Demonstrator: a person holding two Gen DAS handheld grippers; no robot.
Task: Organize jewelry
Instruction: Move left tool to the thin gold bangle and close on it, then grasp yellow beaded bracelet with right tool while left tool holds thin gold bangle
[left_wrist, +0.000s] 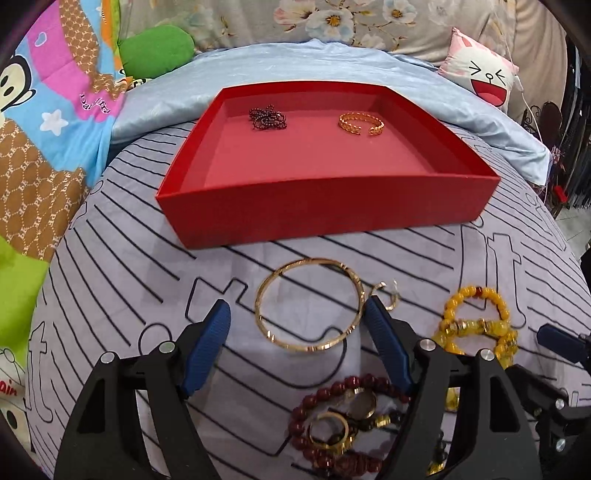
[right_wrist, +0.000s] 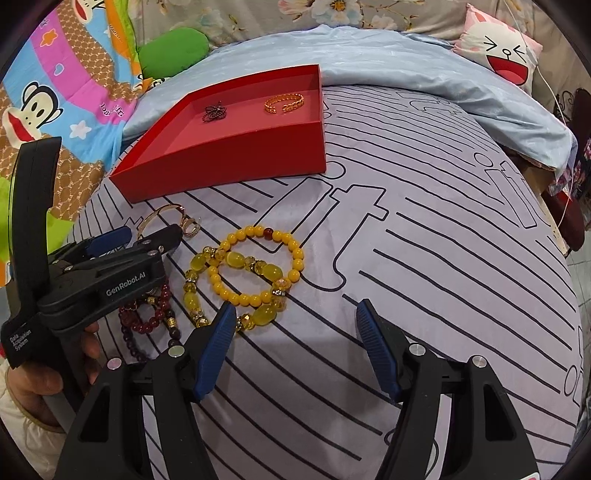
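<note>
Two pieces sit in your red tray (left_wrist: 325, 206); left gripper (left_wrist: 297, 314) jaws gape around the gold bangle (left_wrist: 308, 302), right gripper (right_wrist: 295, 317) released, beads remain.

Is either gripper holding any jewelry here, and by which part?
Nothing is held. The left gripper stands open around the gold bangle; the right gripper is open over bare sheet.

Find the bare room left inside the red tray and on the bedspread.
Tray: bare in front of the dark chain and gold cuff. Bedspread: bare right of the yellow bracelets. Crowded around the gold bangle and red beads.
</note>
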